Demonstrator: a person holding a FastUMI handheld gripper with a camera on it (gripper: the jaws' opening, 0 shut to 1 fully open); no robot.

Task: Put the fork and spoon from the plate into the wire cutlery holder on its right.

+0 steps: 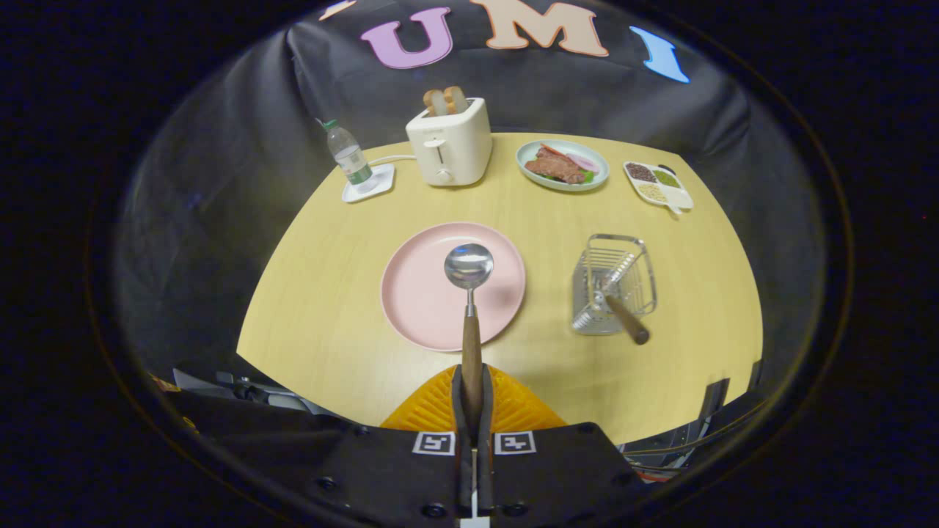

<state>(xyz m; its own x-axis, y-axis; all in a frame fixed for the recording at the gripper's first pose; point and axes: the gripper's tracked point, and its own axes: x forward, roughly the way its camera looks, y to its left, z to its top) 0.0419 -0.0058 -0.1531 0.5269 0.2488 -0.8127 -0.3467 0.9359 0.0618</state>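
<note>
Gripper [471, 411] fingers are clamped on the wooden handle of the spoon [469, 293], whose bowl is held up over the pink plate [418, 293]. Everything is carried by a round yellow tabletop [323, 308]. Just right of the plate, the wire cutlery holder [615, 282] is seen with the fork [623, 317] already in it, wooden handle sticking out toward the gripper. Further back, a white toaster [449, 143] loaded with bread, a dish of food [563, 166], a small divided tray [658, 185] and a water bottle [350, 156] are lined up.
</note>
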